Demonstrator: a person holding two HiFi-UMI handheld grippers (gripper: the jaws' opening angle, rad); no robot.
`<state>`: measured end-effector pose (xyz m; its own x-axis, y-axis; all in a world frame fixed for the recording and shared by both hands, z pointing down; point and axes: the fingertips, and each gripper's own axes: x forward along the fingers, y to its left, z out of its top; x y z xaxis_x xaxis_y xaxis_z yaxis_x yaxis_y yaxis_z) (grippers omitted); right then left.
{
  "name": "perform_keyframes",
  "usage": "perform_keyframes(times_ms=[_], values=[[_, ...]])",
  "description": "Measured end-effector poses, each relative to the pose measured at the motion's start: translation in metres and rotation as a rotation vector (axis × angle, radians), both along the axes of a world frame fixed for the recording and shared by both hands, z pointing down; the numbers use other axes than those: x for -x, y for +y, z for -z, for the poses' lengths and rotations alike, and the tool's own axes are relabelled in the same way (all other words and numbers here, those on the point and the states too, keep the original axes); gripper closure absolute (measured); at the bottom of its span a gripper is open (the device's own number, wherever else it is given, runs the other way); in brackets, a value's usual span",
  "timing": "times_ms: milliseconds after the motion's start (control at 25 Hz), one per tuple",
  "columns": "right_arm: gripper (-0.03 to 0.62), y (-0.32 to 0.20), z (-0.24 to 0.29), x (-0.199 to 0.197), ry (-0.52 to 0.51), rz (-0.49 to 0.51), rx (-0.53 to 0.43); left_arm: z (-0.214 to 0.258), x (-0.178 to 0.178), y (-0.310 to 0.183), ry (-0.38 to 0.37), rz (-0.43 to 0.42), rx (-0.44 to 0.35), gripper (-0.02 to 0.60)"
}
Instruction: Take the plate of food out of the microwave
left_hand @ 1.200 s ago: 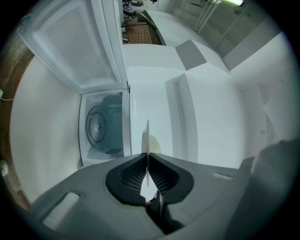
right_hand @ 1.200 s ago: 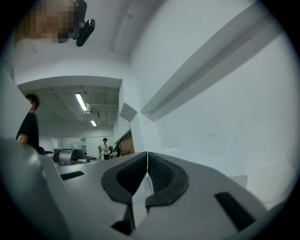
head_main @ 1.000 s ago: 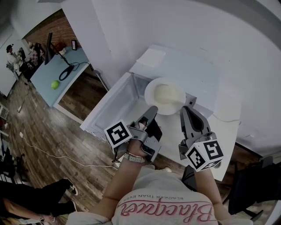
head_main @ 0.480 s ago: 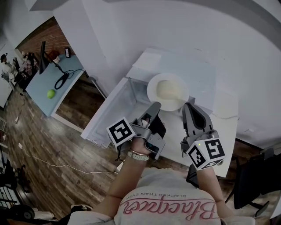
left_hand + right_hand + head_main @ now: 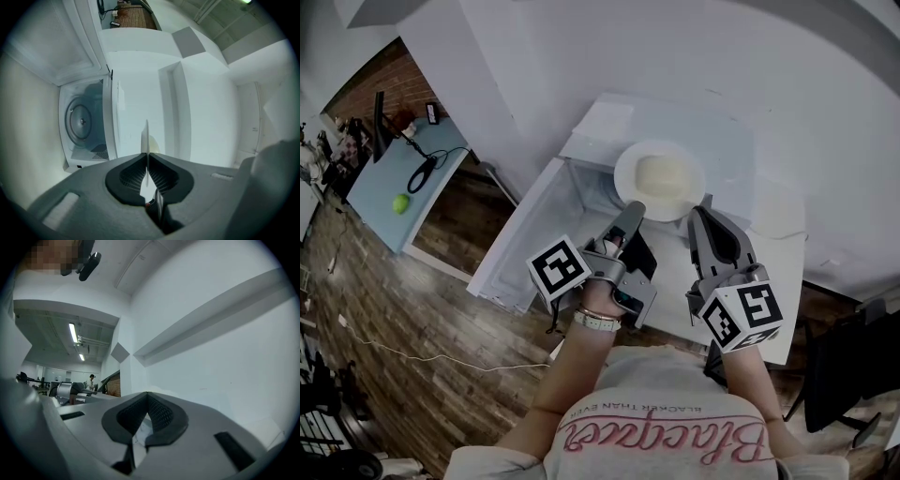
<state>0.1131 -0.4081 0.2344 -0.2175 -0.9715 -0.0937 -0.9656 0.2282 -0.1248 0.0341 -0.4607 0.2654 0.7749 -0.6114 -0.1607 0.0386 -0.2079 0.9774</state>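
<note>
**Plate out of the microwave, held by my left gripper**

The plate (image 5: 624, 180) sits outside the oven cavity, in the air in front of the microwave (image 5: 727, 141), just right of the opening. A pale mound of food (image 5: 662, 175) lies in its middle. On my left gripper view the plate (image 5: 146, 135) shows edge-on, a thin white line running straight up from between the pads.

My left gripper (image 5: 635, 210) is clamped on the near rim of the plate. On its own camera the left gripper (image 5: 147, 155) has both ribbed pads pressed against the rim from either side.

My right gripper (image 5: 703, 210) hangs just beside the plate's right edge; I cannot tell whether it touches. On its own camera the right gripper (image 5: 147, 395) has its jaw tips together with nothing between them, and it faces a bare white wall.

The microwave door (image 5: 517, 246) stands swung open to the left. Inside the cavity I see the round glass turntable (image 5: 81, 121), bare. Well off to the left stands a blue table (image 5: 389, 173) with a green ball (image 5: 400, 202) on it.
</note>
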Motion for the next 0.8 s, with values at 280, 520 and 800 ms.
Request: perform_keyframes(times_ms=[280, 520, 800], values=[[0.583, 0.0027, -0.0002, 0.0047, 0.036, -0.007, -0.004, 0.0016, -0.0036, 0.0000, -0.003, -0.017, -0.015, 0.565], [0.583, 0.0052, 0.0014, 0.0022, 0.048, -0.020, -0.009, 0.0035, -0.0075, 0.0019, -0.003, -0.030, -0.023, 0.566], [0.583, 0.0068, 0.0021, 0.0049, 0.060, -0.020, -0.015, -0.0055, -0.0068, 0.0041, -0.028, -0.040, -0.007, 0.566]])
